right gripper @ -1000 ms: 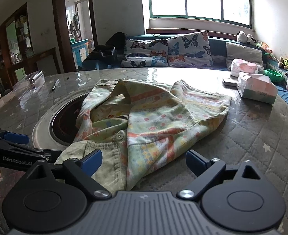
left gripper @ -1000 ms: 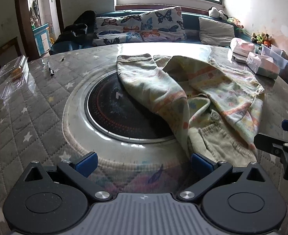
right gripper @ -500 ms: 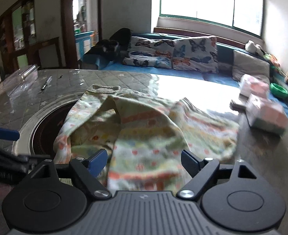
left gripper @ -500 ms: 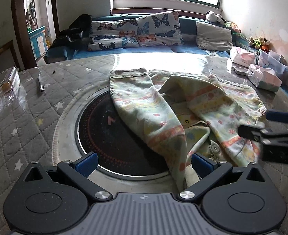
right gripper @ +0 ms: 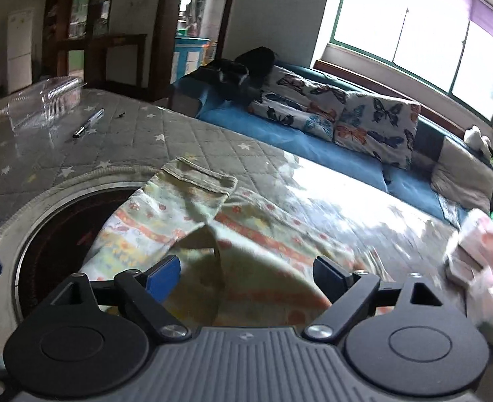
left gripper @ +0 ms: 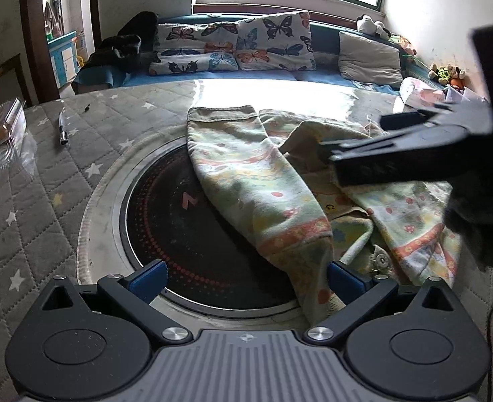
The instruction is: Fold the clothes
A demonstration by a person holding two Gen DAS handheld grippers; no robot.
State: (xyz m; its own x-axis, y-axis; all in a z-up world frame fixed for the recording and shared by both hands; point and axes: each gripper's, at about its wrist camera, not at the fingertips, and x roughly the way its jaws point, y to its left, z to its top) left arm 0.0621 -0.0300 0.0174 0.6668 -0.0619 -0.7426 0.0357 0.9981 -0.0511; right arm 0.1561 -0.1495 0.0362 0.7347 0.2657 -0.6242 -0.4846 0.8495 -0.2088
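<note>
A pale green child's garment [left gripper: 273,194] with orange and yellow print lies crumpled on the quilted table, one sleeve stretched across the round black hob [left gripper: 186,221]. My left gripper [left gripper: 246,278] is open and empty at the garment's near edge, its right pad beside the cloth. My right gripper [right gripper: 246,274] is open and empty, hovering above the garment's middle [right gripper: 246,234]. In the left wrist view the right gripper's body is a dark blurred shape over the garment's right side. The sleeve cuff [right gripper: 202,181] points away from me.
A clear plastic box [left gripper: 2,134] and a pen [left gripper: 62,127] lie at the table's left. Tissue packs [left gripper: 420,93] sit at the far right. A blue sofa with butterfly cushions [left gripper: 233,47] runs behind the table.
My right gripper has lifted and swung left and forward over the garment, now tilted and crossing the left wrist view. My left gripper has shifted slightly closer to the hob. The garment lies as before.
</note>
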